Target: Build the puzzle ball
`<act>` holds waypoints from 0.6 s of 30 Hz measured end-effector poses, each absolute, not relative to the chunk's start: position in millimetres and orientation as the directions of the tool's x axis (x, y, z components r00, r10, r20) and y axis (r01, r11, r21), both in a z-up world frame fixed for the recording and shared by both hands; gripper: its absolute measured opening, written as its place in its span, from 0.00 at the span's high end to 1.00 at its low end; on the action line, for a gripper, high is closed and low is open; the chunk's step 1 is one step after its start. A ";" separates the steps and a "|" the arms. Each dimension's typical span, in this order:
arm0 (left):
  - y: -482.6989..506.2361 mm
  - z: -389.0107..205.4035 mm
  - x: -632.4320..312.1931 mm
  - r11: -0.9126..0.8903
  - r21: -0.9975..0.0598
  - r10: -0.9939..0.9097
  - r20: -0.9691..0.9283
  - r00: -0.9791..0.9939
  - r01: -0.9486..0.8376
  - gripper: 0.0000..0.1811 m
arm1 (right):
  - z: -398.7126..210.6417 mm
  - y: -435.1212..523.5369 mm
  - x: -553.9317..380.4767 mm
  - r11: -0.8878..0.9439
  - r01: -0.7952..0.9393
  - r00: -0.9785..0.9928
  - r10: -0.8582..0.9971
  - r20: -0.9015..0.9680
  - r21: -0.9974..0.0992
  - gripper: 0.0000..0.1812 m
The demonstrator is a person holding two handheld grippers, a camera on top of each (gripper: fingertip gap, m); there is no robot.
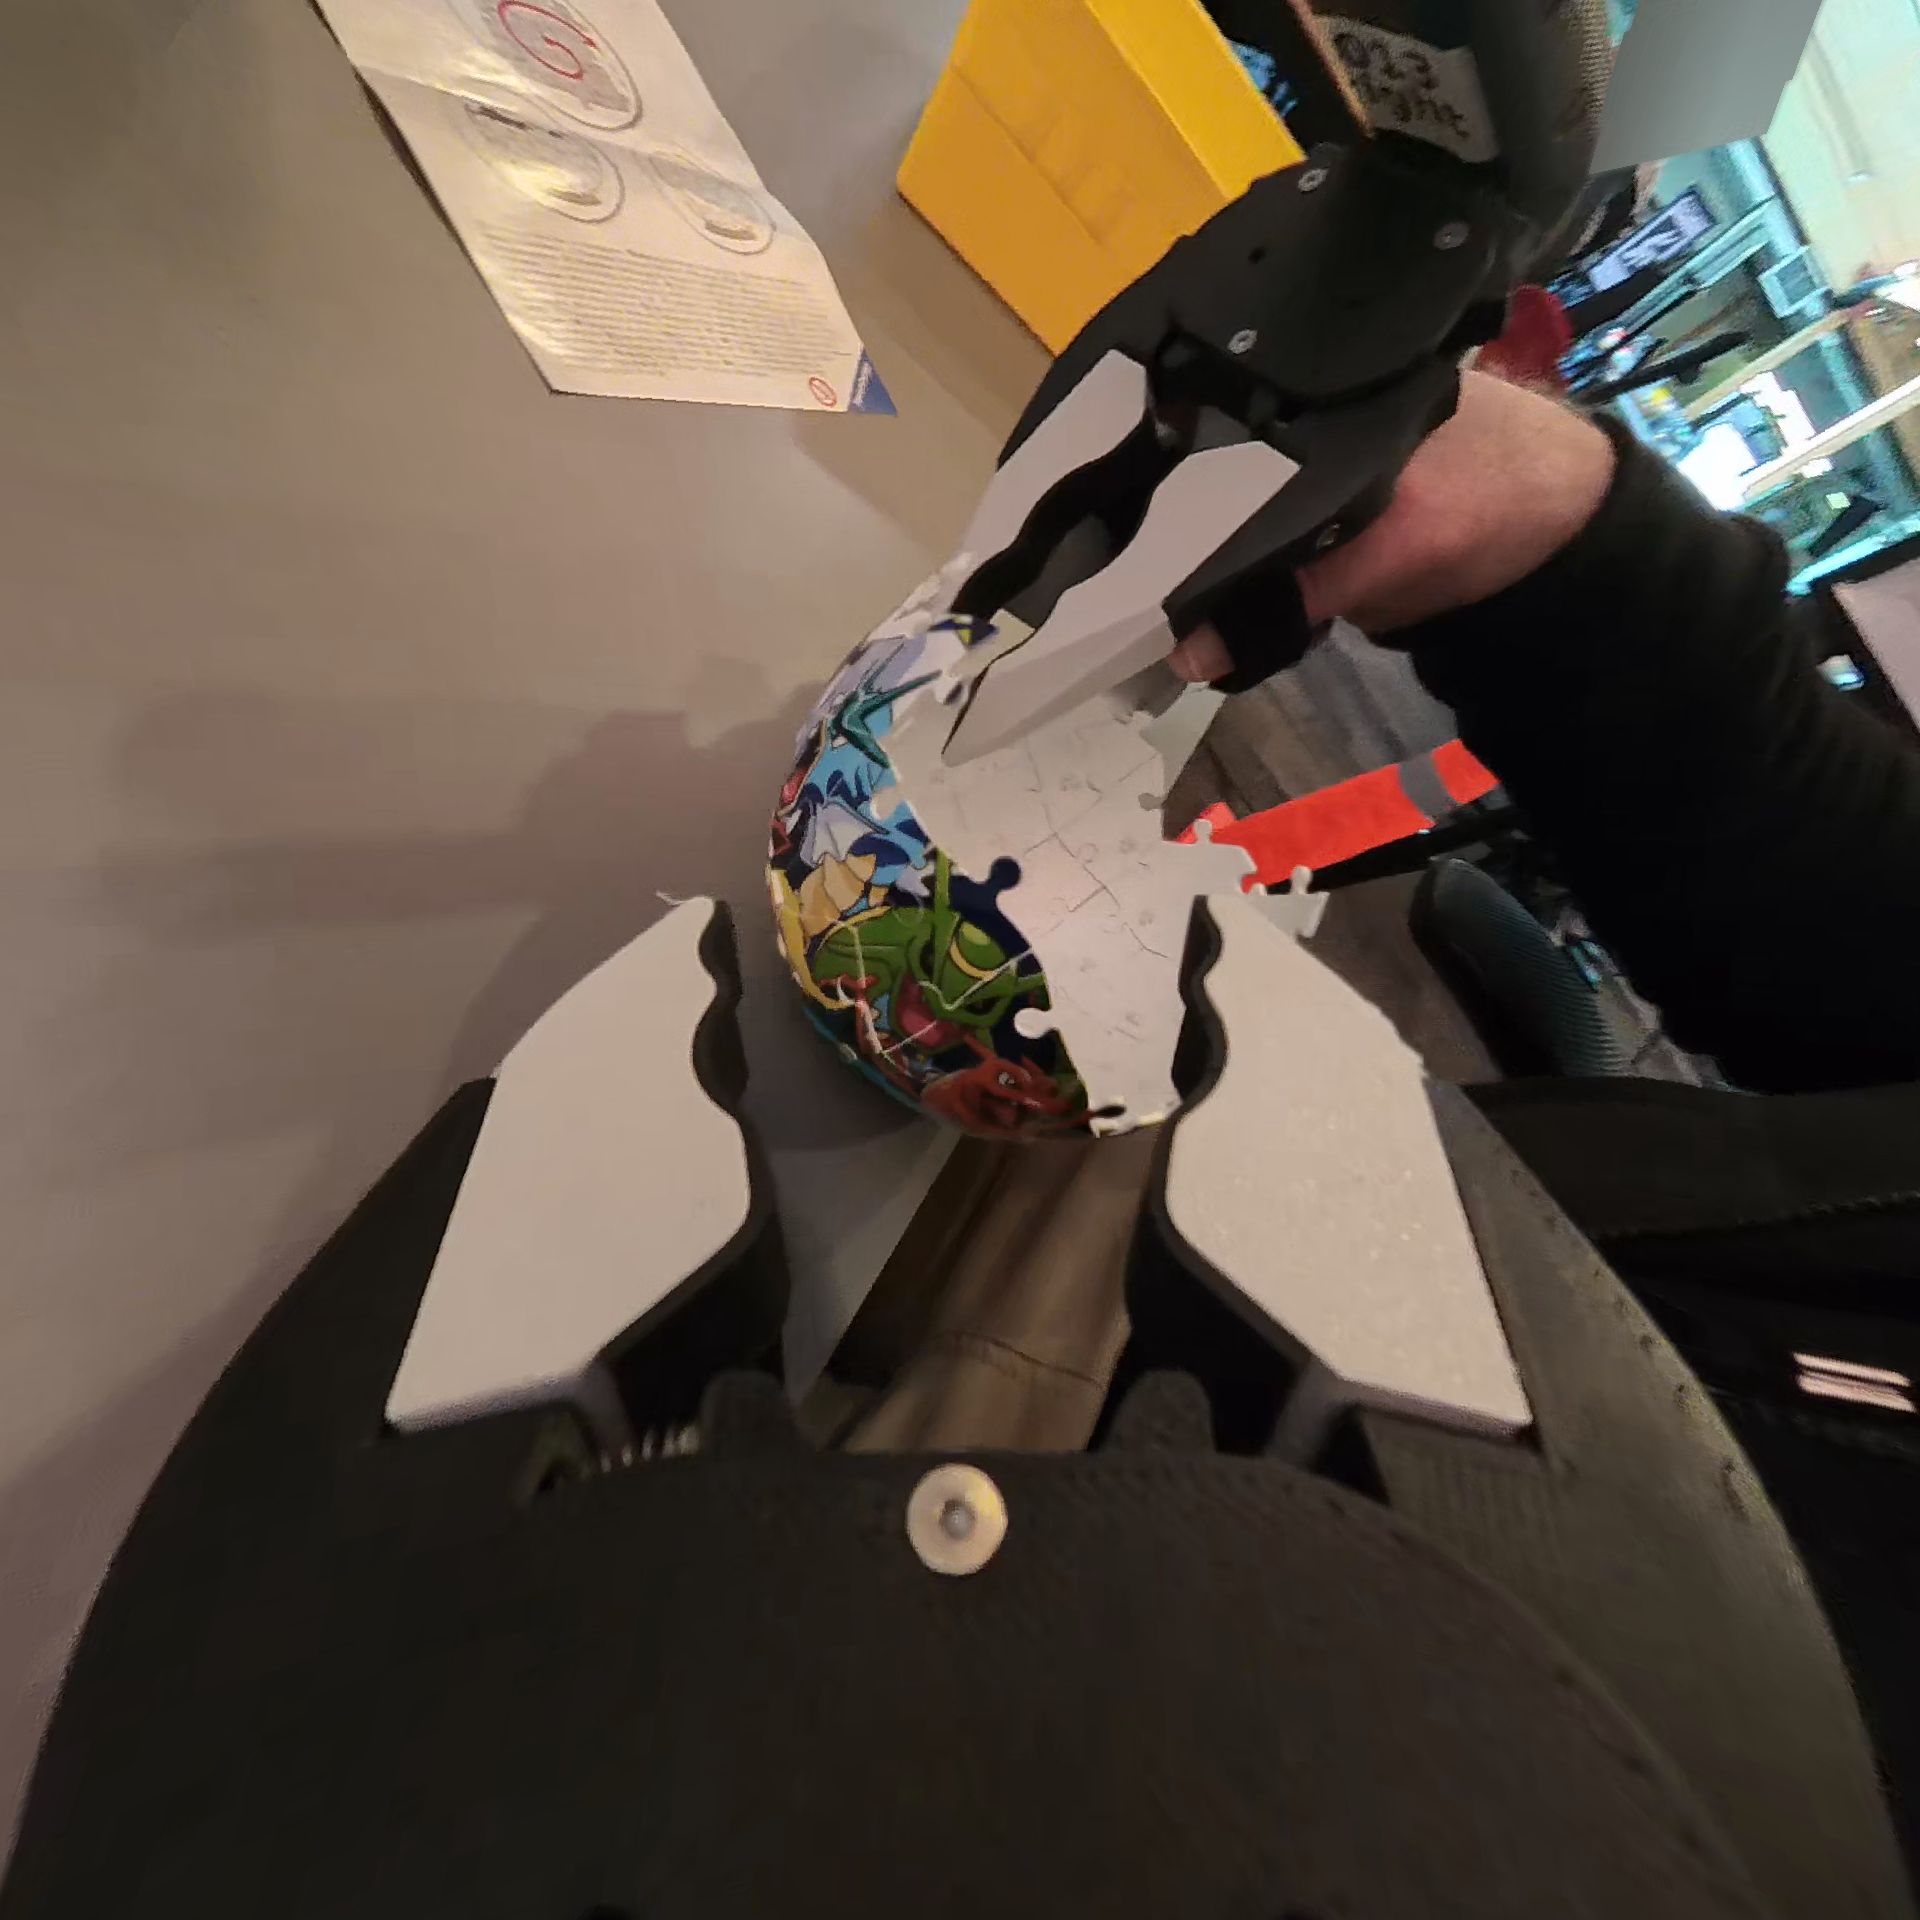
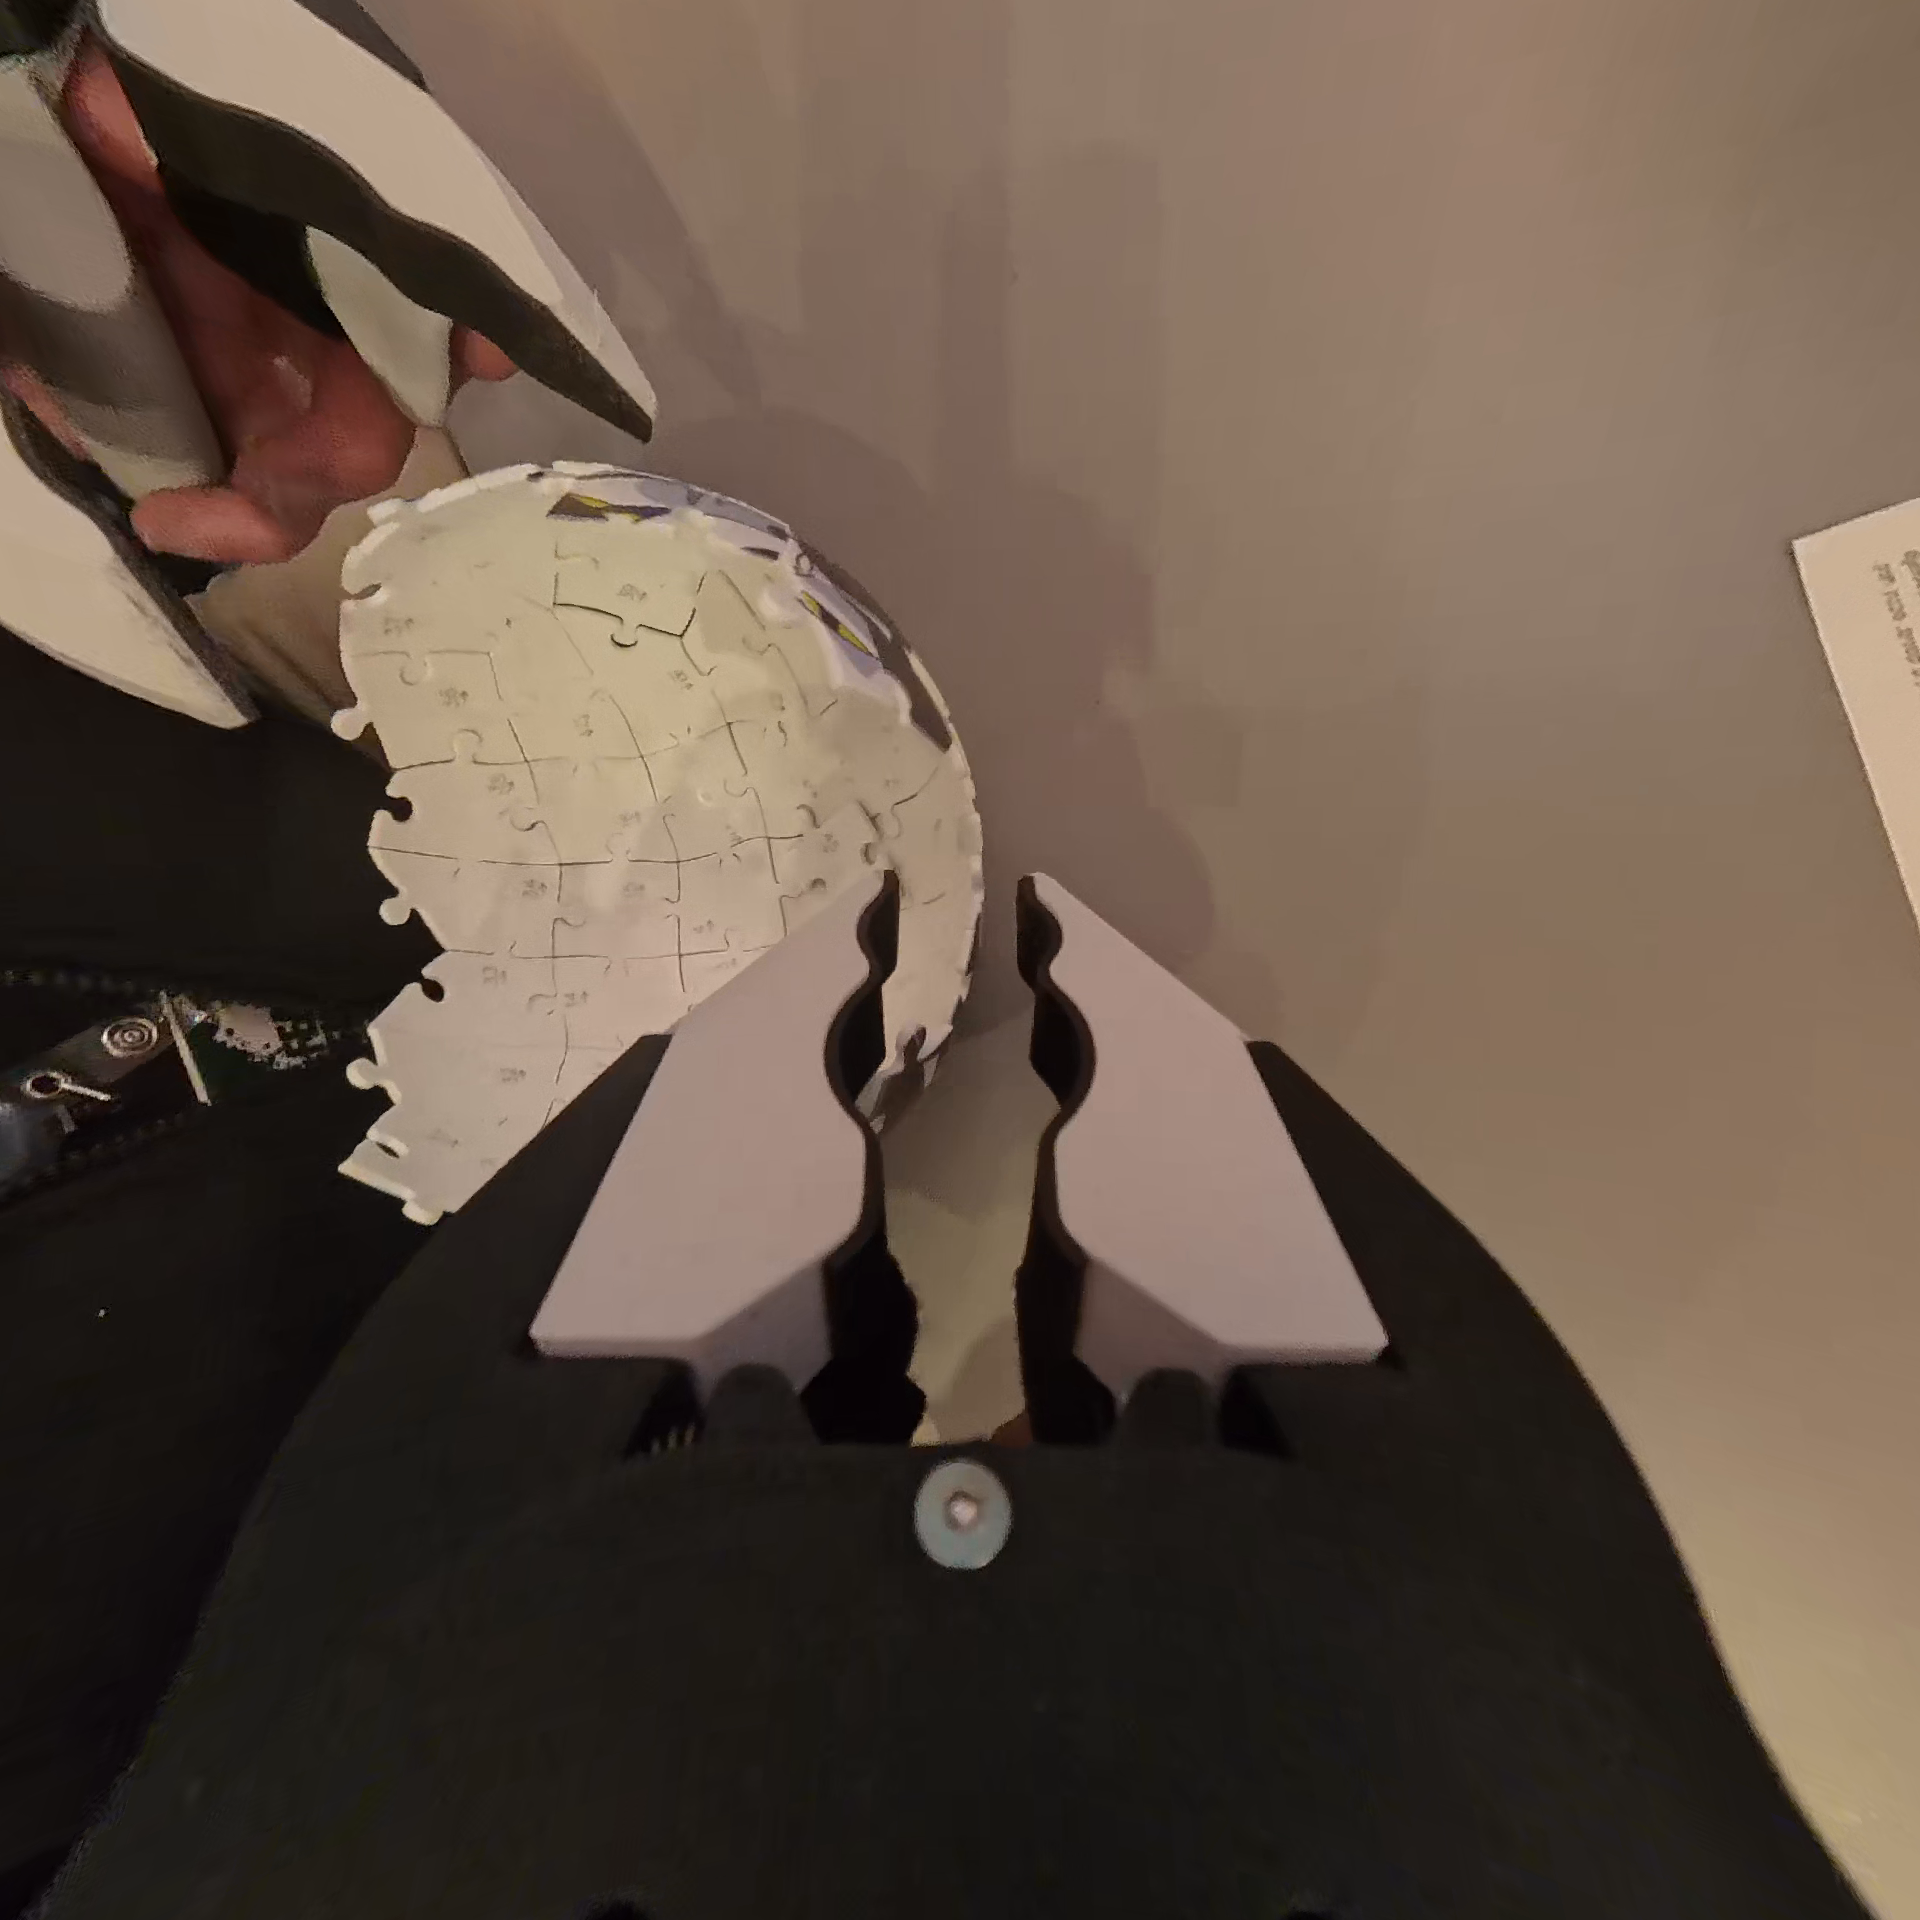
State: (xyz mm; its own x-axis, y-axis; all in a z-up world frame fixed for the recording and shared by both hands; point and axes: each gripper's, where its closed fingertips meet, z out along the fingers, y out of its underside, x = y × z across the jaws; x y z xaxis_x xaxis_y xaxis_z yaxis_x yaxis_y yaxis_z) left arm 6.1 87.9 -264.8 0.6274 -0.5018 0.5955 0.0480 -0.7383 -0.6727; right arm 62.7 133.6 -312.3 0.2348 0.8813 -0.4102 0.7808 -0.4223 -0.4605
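Observation:
The puzzle ball [image 1: 904,935] is a partly built shell, with colourful cartoon print outside and a white inside. It sits at the grey table's near edge with its opening turned toward the person. My left gripper [image 1: 961,920] is open and empty, and the shell lies just beyond its fingertips. My right gripper [image 2: 956,894] is closed on the shell's jagged rim [image 2: 935,966], one finger inside and one outside. It shows from the side in the left wrist view [image 1: 971,691]. The shell's white inside [image 2: 623,779] fills the left of the right wrist view.
A printed instruction sheet [image 1: 623,208] lies on the table at the back and also shows in the right wrist view [image 2: 1870,675]. A yellow box [image 1: 1091,156] stands behind the ball. An orange-red object [image 1: 1351,810] and a chair base are beyond the table edge. Across from one pair of fingers to the other is roughly 10 cm.

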 end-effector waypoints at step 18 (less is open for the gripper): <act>118.9 -284.5 -4.6 -0.694 -0.683 -0.447 0.159 0.880 -0.229 0.76 | -303.3 123.0 69.1 -0.541 0.639 0.319 0.833 -0.451 -0.547 0.86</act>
